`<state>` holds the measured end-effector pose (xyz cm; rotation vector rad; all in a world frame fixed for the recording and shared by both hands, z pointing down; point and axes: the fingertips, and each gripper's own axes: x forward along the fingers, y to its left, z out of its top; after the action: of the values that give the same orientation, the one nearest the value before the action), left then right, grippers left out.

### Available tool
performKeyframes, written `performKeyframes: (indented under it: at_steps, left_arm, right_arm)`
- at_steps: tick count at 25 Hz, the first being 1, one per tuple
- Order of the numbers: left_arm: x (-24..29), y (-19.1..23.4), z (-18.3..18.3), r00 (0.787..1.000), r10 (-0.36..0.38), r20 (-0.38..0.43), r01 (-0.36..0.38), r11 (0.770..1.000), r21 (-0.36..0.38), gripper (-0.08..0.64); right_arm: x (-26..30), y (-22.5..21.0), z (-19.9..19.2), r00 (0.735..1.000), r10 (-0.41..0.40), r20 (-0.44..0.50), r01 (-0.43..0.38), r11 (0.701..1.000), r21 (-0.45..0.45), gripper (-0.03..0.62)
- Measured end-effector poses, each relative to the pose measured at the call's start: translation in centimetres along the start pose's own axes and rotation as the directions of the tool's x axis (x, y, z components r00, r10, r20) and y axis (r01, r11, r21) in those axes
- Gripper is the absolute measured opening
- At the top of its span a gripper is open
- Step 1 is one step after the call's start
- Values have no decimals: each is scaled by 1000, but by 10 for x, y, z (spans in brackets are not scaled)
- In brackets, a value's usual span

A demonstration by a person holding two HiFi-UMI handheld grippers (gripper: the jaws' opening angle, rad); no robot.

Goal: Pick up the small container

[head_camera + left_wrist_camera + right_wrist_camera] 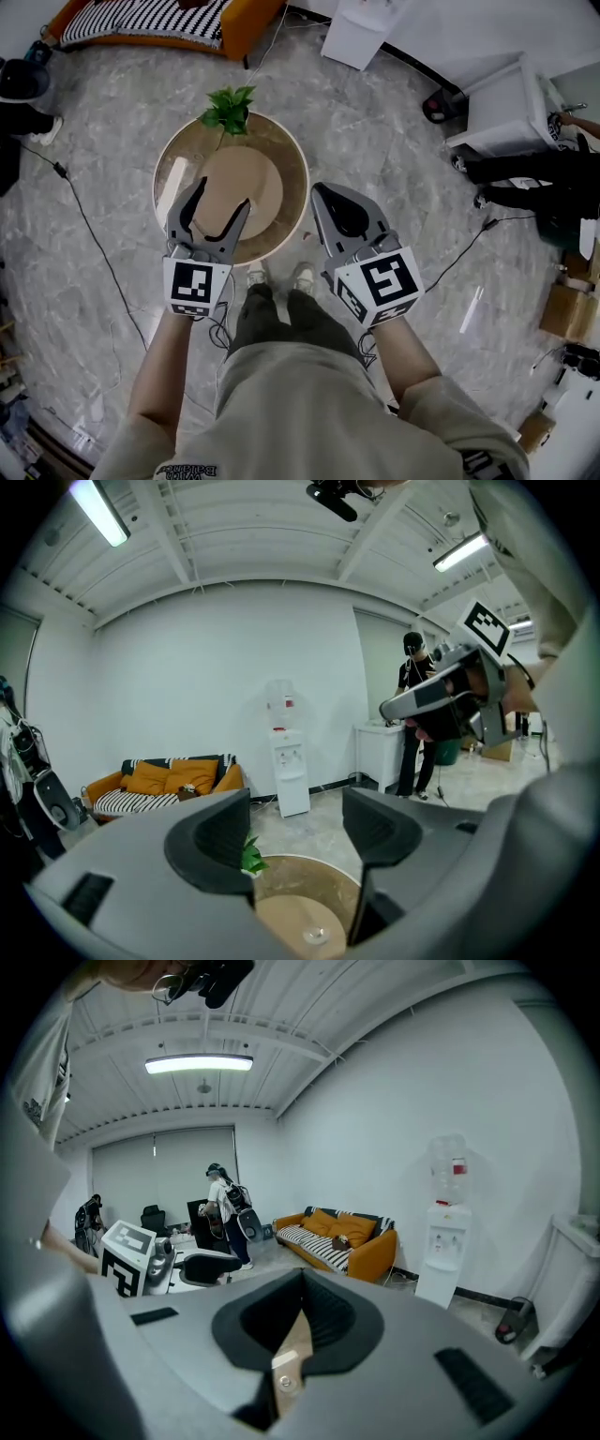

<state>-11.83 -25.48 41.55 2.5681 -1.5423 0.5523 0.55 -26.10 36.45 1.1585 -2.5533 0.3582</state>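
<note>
Head view first, Mia: how are the arms held?

Both bare forearms reach forward and down, Tom, on either side of the person's legs. Each hand is hidden under its marker cube. The left gripper [223,191] points over the round table [300,178]. The right gripper [319,189] hangs just off the table's right rim.

And the fingers?

In the left gripper view, the left gripper [298,832] has its jaws wide apart with only air between the pads. In the right gripper view, the right gripper [301,1288] has its jaws pressed together, leaving only a thin slit. I see nothing clamped there.

Where is the small container?

In the left gripper view it lies on the tan disc [281,928] at the table's middle. The small container [316,936] sits below the gap between the open jaws and touches neither. I cannot pick it out in the head view.

How does it look?

It is low, round and glassy, with a pale sheen. It is too small to tell more.

Farther off?

A green plant [228,108] stands at the table's far edge. Beyond it an orange sofa [164,785] with a striped seat stands against the wall. A white water dispenser [289,761] is to the sofa's right, and past that a person [417,724] stands by a white cabinet.
</note>
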Motion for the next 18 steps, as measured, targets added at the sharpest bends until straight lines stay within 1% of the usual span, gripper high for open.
performKeyframes:
  at_steps: [3, 7, 10, 14, 18]
  left_arm:
    - [21, 2, -32, 1000, -6, -17, 5, 1000, -8, 293]
    - [47, 2, -88, 998, 6, -56, -8, 999, -40, 295]
    - [65, -3, -138, 994, -12, -111, 7, 999, -51, 295]
    - [90, -13, -205, 982, -56, -180, 47, 998, -53, 309]
    - [114, -15, -262, 981, -62, -183, 44, 994, -98, 319]
  right_arm:
    - [19, -1, -23, 1000, 10, -20, -9, 1000, 22, -4]
    - [41, 3, -58, 998, 50, -27, -48, 997, 66, -3]
    - [61, 6, -89, 996, 71, -55, -67, 995, 68, -4]
    - [88, 6, -132, 993, 69, -99, -62, 996, 67, -3]
    - [112, 3, -172, 988, 79, -131, -71, 995, 68, -4]
